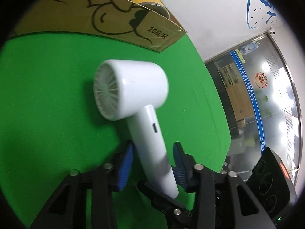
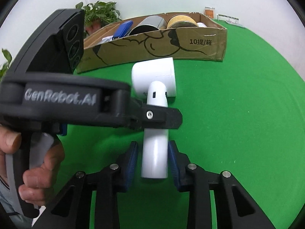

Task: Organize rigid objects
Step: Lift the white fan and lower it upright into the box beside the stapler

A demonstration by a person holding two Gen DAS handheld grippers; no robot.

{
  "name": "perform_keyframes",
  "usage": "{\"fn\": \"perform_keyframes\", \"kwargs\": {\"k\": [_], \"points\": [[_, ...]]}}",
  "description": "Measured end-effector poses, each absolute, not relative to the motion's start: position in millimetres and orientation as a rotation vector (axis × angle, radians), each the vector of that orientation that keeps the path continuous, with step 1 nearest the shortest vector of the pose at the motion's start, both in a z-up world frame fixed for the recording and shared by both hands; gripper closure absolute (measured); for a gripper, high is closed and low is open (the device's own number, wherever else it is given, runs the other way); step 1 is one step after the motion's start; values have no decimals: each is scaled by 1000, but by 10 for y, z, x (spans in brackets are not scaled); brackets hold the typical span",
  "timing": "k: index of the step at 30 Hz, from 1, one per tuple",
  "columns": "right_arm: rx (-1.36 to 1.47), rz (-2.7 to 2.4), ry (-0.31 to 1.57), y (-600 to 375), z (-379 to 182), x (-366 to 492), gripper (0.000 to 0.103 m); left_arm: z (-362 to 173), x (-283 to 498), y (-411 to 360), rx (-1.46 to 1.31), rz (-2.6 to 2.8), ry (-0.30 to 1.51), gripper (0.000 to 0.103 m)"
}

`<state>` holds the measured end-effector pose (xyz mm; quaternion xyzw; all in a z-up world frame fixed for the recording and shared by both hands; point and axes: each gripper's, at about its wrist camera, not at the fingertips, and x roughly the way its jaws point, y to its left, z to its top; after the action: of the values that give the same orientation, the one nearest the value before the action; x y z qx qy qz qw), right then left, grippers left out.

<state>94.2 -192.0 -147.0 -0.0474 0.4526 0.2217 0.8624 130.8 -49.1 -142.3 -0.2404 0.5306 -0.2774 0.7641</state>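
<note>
1. A white plastic hair dryer with a round barrel and a straight handle lies on the green felt-covered table, its barrel just short of the brown cardboard box at the far edge.
2. The box wall carries a black line drawing and the printed text "10提/箱".
3. Inside the box stand a grey metal tin, a yellow-labelled tin and a blue-and-white carton; their print is too small to read.
4. The left gripper, black with "GenRobot.AI" in white on its body, reaches across the handle's upper part, its fingers closed on it; a hand holds its grey trigger grip.
5. The right gripper straddles the handle's lower end; its blue ribbed pads lie close along both sides, and whether they press I cannot tell.
6. Green potted leaves stand behind the box's left corner.
</note>
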Motion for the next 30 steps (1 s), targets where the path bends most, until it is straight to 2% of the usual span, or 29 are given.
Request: {"fn": "perform_keyframes", "kwargs": {"k": [10,21,24,30], "points": [[-101,463,906,-1833,-1353,902,76,-1243,1277,-406,-482,-588,1097,69],[-125,567,656,-1264,-382,1183,76,-55,1477,115,-365,-505,847,69],[-118,580,627,-1084,-190,1384,76,180,1675,295,-343,-495,829,69],[-58,595,671,-808,-20,2080,76,308,2271,498,-323,-482,868,69]]}}
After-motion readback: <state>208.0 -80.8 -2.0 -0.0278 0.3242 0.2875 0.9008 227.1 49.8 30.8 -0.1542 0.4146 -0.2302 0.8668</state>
